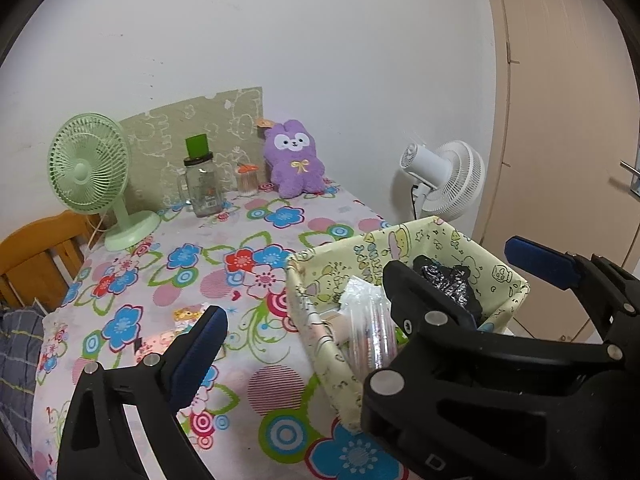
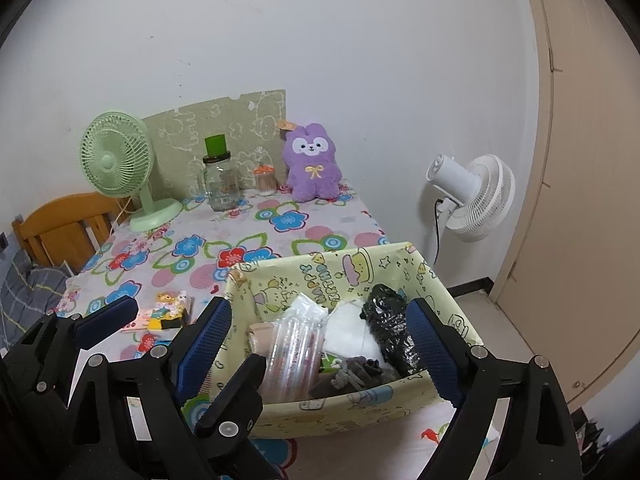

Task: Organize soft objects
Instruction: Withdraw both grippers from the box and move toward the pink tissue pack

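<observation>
A purple plush rabbit (image 1: 295, 159) sits upright at the table's far edge against the wall; it also shows in the right wrist view (image 2: 313, 163). A yellow-green fabric basket (image 1: 316, 344) stands at the table's near right and holds a black bag, clear plastic and white soft items; in the right wrist view the basket (image 2: 344, 406) lies between my fingers. My left gripper (image 1: 380, 288) is open and empty, over the table and basket. My right gripper (image 2: 320, 344) is open and empty, straddling the basket. The left gripper also shows at the lower left of the right wrist view (image 2: 172, 320).
A green desk fan (image 1: 92, 172), a glass jar with a green lid (image 1: 202, 184) and a small toothpick jar (image 1: 247, 179) stand at the back. A white floor fan (image 1: 448, 180) stands right of the table. A small sticker pack (image 2: 166, 312) lies on the floral cloth. A wooden chair (image 1: 36, 260) is at left.
</observation>
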`<action>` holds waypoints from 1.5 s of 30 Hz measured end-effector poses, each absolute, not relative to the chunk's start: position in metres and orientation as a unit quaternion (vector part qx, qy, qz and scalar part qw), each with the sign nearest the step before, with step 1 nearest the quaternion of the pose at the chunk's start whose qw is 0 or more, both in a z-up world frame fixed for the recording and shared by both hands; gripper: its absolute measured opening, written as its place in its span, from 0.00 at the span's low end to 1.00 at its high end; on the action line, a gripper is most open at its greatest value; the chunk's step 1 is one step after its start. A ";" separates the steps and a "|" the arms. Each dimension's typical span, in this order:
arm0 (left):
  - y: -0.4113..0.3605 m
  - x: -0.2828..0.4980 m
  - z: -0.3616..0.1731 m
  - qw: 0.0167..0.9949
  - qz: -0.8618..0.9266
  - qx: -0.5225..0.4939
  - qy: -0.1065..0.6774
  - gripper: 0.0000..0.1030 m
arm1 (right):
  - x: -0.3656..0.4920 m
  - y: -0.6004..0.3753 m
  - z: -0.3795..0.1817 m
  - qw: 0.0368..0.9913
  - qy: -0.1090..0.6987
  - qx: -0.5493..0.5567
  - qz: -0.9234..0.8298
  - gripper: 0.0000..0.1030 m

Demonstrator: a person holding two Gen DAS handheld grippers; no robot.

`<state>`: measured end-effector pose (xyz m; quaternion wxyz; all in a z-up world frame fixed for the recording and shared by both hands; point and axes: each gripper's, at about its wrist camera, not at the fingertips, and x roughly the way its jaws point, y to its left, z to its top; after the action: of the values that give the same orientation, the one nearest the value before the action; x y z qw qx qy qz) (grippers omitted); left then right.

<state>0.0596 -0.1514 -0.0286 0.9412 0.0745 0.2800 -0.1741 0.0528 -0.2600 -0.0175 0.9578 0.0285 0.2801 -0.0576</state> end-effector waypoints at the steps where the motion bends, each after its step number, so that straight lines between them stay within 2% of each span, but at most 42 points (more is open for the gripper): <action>1: -0.149 0.058 -0.027 0.942 -0.172 0.075 0.278 0.96 | 0.052 -0.259 -0.016 0.959 0.278 0.028 -0.057 0.91; 15: -0.123 0.044 -0.013 0.953 -0.152 0.070 0.253 0.99 | 0.042 -0.231 -0.003 0.966 0.253 0.032 -0.051 0.98; 45: -0.060 0.044 -0.021 0.963 -0.102 0.049 0.245 1.00 | 0.044 -0.173 -0.008 0.970 0.242 0.024 -0.002 0.98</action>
<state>0.0437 -0.0600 -0.0205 0.9630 0.0489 0.2445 -0.1018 0.0436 -0.1728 -0.0079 0.9699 0.0243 0.2421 -0.0015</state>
